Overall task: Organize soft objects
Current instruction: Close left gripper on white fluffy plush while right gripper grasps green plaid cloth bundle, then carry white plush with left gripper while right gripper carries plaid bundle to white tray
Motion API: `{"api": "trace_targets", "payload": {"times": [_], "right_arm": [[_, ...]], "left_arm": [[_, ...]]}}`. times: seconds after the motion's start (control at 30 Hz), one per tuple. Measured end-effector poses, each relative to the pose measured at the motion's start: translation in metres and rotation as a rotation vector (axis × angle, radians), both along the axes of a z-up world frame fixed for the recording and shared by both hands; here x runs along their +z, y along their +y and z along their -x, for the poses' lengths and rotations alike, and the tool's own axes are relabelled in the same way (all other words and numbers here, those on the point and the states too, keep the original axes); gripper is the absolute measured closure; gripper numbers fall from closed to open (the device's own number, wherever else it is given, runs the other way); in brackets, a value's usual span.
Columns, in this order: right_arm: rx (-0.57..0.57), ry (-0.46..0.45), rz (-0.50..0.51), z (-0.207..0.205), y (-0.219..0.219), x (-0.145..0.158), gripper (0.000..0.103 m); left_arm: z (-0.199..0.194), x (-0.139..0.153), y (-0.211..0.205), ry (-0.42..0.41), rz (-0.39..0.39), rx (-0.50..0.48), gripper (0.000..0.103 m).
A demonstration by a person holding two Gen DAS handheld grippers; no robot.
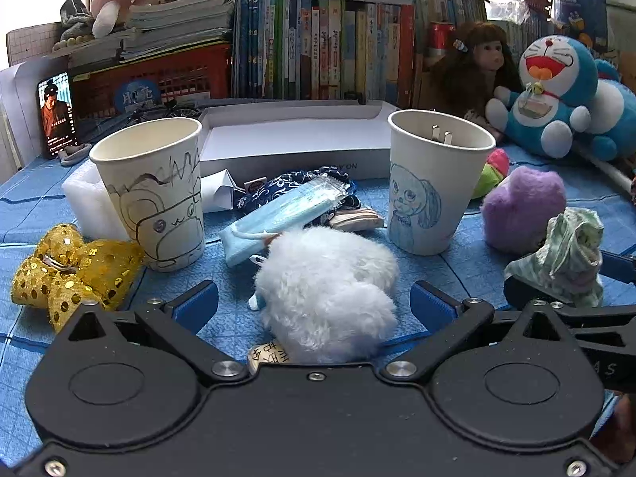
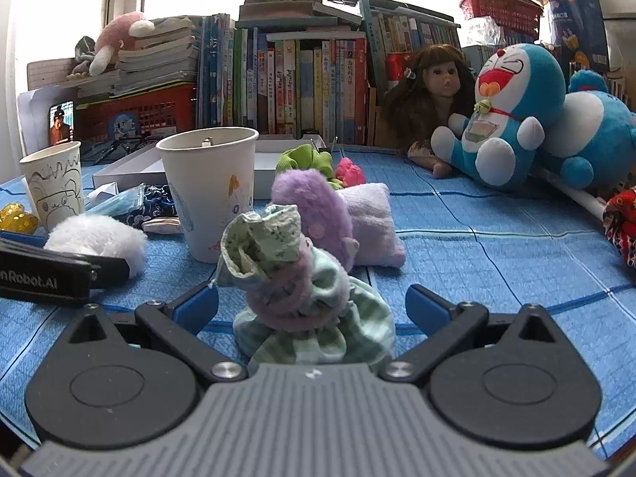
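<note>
Right hand-held gripper (image 2: 312, 306) alone shows lilac cushion (image 2: 371, 224).

Right claw (image 2: 312, 306) spread wide around green cloth bundle (image 2: 318, 318); purple plush (image 2: 314, 206) just behind, paper cup (image 2: 210, 190) left.

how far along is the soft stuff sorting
Nothing looks sorted yet: the white tray is bare. Both hand-held grippers are open, the left hand-held gripper straddling the white fluffy toy, the right hand-held gripper around the green cloth bundle. Purple plush, gold bow and mask pack still lie loose.
</note>
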State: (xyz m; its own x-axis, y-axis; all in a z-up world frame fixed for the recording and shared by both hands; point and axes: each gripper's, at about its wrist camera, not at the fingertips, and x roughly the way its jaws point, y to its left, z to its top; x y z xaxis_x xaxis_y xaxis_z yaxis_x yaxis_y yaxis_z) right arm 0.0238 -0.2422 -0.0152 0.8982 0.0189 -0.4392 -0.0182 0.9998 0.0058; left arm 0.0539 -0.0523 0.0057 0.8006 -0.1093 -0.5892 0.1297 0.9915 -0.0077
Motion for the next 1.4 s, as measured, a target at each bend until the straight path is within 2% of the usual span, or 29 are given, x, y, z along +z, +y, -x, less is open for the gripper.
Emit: {"api": "trace_targets", "payload": {"times": [0.37,0.5,0.57,0.7,0.83,0.97,1.17,1.4], "right_arm": [[-0.023,0.018,-0.018,-0.003,-0.001,-0.002,0.007],[-0.033,0.019,-0.02,-0.005,0.001,-0.001,0.012],[-0.034,0.015,-0.015,-0.004,0.004,0.001,0.016],[-0.041,0.019,-0.003,-0.004,0.009,0.003,0.023],[-0.061,0.039,0.006,-0.007,0.014,0.003,0.039],[-0.054,0.041,-0.014,-0.006,0.018,0.006,0.048],[-0.034,0.028,-0.019,0.0,0.023,0.012,0.05],[-0.024,0.018,-0.037,0.005,0.023,0.019,0.05]], "left_arm": [[-0.008,-0.007,-0.006,0.004,-0.011,0.043,0.002],[-0.012,-0.009,-0.007,0.014,-0.025,0.053,0.008],[-0.013,-0.01,-0.007,0.018,-0.015,0.054,0.01],[-0.011,-0.009,-0.007,0.012,-0.007,0.033,0.021],[-0.01,-0.008,-0.011,0.012,-0.006,0.01,0.033],[-0.006,-0.006,-0.013,0.013,-0.002,0.004,0.038],[0.005,0.001,-0.009,0.014,0.025,-0.02,0.04],[0.022,0.017,-0.004,-0.022,0.048,-0.06,0.04]]}}
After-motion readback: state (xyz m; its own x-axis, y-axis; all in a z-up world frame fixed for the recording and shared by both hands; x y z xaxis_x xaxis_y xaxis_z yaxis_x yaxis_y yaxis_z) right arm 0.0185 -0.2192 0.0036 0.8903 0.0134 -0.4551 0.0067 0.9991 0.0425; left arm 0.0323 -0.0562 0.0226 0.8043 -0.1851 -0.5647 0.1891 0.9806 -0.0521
